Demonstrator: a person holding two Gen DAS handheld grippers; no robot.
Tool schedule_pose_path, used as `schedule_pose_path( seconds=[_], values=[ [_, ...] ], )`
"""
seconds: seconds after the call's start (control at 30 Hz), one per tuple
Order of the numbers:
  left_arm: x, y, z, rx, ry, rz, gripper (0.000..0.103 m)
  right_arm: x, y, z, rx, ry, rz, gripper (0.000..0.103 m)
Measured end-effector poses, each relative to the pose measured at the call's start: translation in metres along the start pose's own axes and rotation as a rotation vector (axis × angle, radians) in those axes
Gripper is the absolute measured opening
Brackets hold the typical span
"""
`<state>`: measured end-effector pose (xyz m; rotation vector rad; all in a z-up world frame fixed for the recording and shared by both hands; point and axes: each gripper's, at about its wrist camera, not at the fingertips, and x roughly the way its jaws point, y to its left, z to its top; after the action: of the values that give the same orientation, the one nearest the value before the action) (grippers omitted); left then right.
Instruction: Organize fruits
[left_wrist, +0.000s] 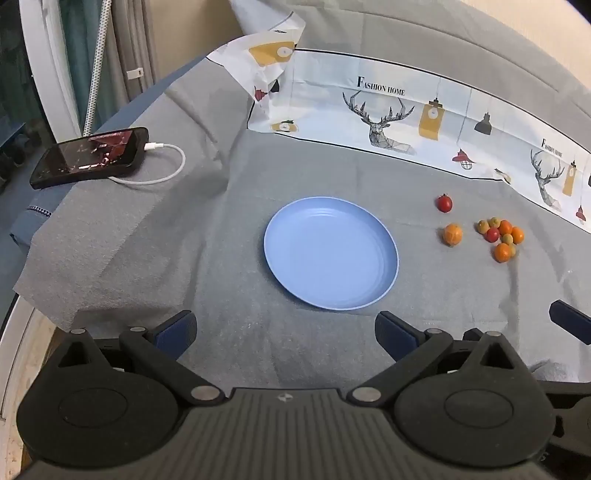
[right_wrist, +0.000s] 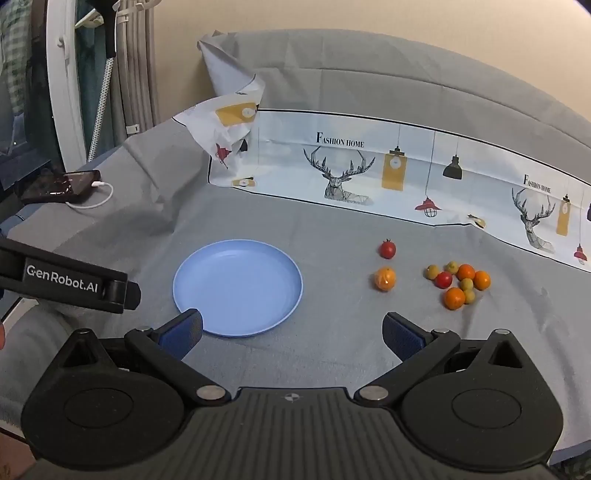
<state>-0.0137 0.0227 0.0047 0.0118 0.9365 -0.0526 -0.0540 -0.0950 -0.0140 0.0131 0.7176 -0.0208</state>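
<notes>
Two grippers are held tilted down over a grey cloth (left_wrist: 122, 258): the left gripper (left_wrist: 284, 332) and the right gripper (right_wrist: 291, 334), each with jaws spread wide and nothing between them. A blue plate (left_wrist: 384, 291), bare, is seen at twelve o'clock of the left gripper. From the plate, a single orange fruit (left_wrist: 452, 234) and a red fruit (left_wrist: 444, 203) are found toward three o'clock, with a cluster of small fruits (left_wrist: 501, 236) (orange, red and greenish, touching one another) farther that way. A phone (left_wrist: 88, 157) with a white cable (left_wrist: 162, 162) is laid at ten o'clock. "FASHION HOME" is printed on the patterned sheet (right_wrist: 369, 173); "GenRobot.AI" is read on the left gripper's side in the right wrist view.
</notes>
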Motion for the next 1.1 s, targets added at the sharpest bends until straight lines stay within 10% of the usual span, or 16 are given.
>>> schedule_pose_path(
  seconds=[1.1],
  values=[
    [-0.0013, 0.0064, 0.0028, 0.012, -0.014, -0.002, 0.103, -0.0007, -0.0007, -0.003, 0.02, 0.009, 0.01, 0.103]
  ],
)
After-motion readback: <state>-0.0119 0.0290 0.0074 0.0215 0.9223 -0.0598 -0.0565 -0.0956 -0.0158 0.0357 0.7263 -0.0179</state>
